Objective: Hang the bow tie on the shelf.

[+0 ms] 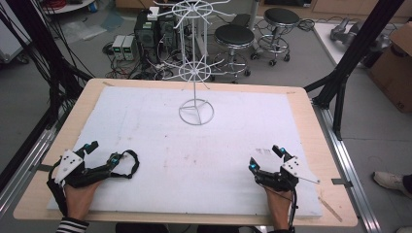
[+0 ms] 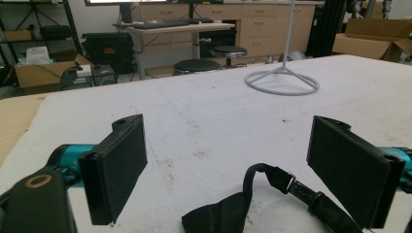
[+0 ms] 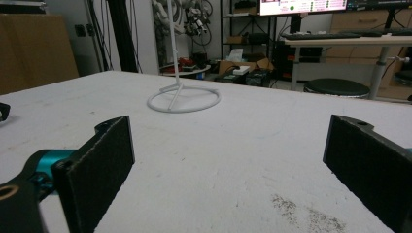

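Grippers first: your left gripper (image 1: 102, 154) rests on the white mat (image 1: 145, 121) at its near left corner, jaws spread wide with nothing between them. In the left gripper view the two black pads (image 2: 119, 167) stand far apart, and a black strap (image 2: 272, 194) loops across the mat between them, close to the camera. Your left hand (image 1: 80, 196) holds the gripper from below, with a striped sleeve (image 1: 73, 225) at the wrist. Your right gripper (image 1: 266, 158) lies at the mat's near right corner, and it too gapes wide and empty; in the right gripper view bare mat shows between its pads (image 3: 99, 167). Your right hand (image 1: 279, 206) grips it from the near edge.

Farther out, a white wire stand (image 1: 196, 73) rises on the far middle of the mat, well apart from both grippers. It has a ring base (image 1: 196, 112) with spokes, a thin upright pole, and two tiers of radiating wire arms, all bare. From the left gripper the base (image 2: 282, 82) sits ahead and to the right; from the right gripper it (image 3: 183, 99) sits ahead and to the left. Open mat lies between each gripper and the stand.

The mat is scuffed and stained, and covers most of a wooden table (image 1: 311, 126). Beyond the table's far edge stand two black stools (image 1: 234, 36), some electronics boxes (image 1: 125, 46) with tangled cables, and a cardboard box (image 1: 396, 73) to the right.
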